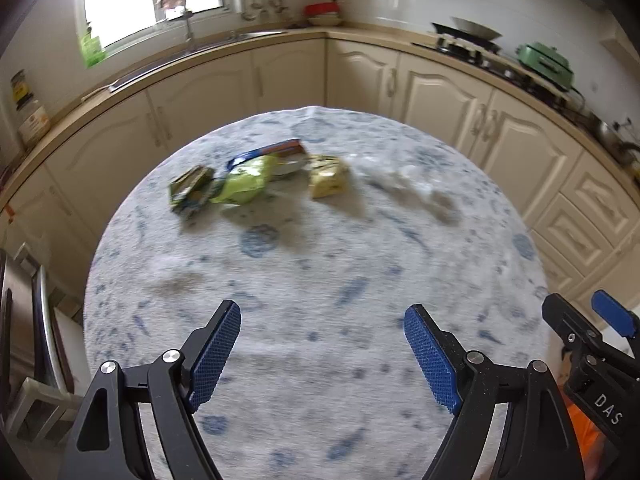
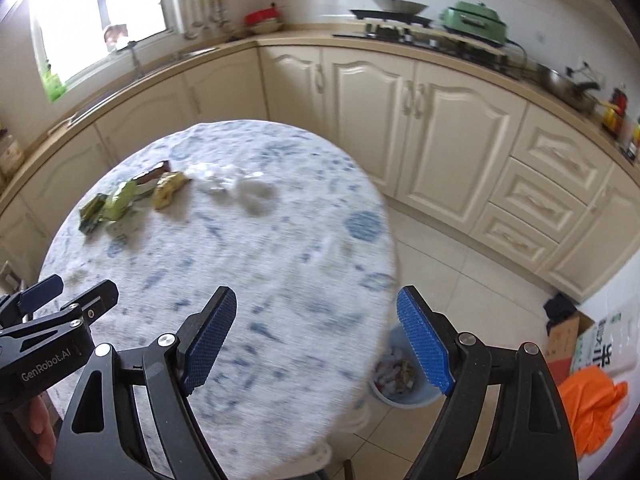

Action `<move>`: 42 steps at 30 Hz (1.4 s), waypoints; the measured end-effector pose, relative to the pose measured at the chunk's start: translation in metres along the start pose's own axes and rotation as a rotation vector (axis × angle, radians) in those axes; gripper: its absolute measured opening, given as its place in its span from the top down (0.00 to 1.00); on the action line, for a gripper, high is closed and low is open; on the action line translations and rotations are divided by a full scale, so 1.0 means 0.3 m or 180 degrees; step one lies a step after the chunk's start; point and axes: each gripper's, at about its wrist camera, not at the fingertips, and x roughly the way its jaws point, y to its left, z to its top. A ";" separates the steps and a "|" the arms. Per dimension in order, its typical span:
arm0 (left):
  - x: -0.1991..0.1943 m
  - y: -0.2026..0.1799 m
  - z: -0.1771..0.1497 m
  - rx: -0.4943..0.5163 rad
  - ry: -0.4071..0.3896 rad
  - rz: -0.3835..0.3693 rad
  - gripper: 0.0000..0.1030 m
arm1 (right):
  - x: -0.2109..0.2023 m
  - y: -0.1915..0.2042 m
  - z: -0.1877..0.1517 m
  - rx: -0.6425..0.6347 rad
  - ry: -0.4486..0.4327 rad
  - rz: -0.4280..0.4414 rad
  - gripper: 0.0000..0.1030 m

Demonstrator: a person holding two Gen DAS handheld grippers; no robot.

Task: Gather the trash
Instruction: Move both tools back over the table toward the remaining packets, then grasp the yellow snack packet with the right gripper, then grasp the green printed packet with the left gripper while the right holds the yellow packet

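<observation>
Several pieces of trash lie at the far side of a round table (image 1: 320, 288) with a blue-patterned cloth: a dark green wrapper (image 1: 191, 191), a light green packet (image 1: 248, 181), a blue and orange wrapper (image 1: 285, 153), a yellow packet (image 1: 328, 176) and crumpled white tissue (image 1: 416, 190). In the right wrist view the packets (image 2: 120, 200) and tissue (image 2: 244, 186) lie far left. My left gripper (image 1: 322, 354) is open and empty over the near table. My right gripper (image 2: 316, 336) is open and empty over the table's right edge. A blue trash bin (image 2: 400, 376) holding rubbish stands on the floor below it.
Cream kitchen cabinets (image 2: 420, 120) and a counter curve behind the table, with a stove (image 2: 392, 28) and a green appliance (image 2: 474, 18). An orange bag (image 2: 592, 412) and a cardboard box (image 2: 564, 340) lie on the tiled floor at right. A chair (image 1: 36, 340) stands at left.
</observation>
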 end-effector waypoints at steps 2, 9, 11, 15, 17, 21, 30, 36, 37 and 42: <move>0.010 0.043 0.019 -0.0088 0.0012 0.0060 0.22 | 0.025 0.058 0.027 -0.0094 0.0021 0.0073 0.18; 0.093 0.204 0.101 -0.0397 0.0074 0.0223 0.22 | 0.140 0.252 0.129 -0.0420 0.0119 0.0301 0.18; 0.127 0.248 0.128 -0.0473 0.0104 0.0267 0.22 | 0.173 0.295 0.156 -0.0498 0.0130 0.0355 0.18; 0.223 0.321 0.184 -0.0594 0.0188 0.0300 0.21 | 0.260 0.384 0.217 -0.0614 0.0173 0.0445 0.18; 0.274 0.350 0.207 -0.0641 0.0244 0.0319 0.21 | 0.309 0.419 0.242 -0.0672 0.0220 0.0461 0.18; 0.372 0.392 0.250 -0.0671 0.0330 0.0261 0.21 | 0.437 0.492 0.276 -0.0768 0.0355 0.0447 0.18; 0.479 0.392 0.328 -0.0546 0.0343 0.0083 0.22 | 0.609 0.519 0.327 -0.0733 0.0519 0.0449 0.29; 0.496 0.345 0.367 -0.0497 0.0327 -0.0046 0.21 | 0.611 0.517 0.317 -0.0834 0.0489 0.0520 0.66; 0.499 0.338 0.371 -0.0491 0.0332 -0.0047 0.21 | 0.606 0.510 0.315 -0.0821 0.0503 0.0578 0.67; 0.526 0.292 0.402 -0.0503 0.0399 -0.0169 0.21 | 0.575 0.447 0.307 -0.0748 0.0557 0.0750 0.69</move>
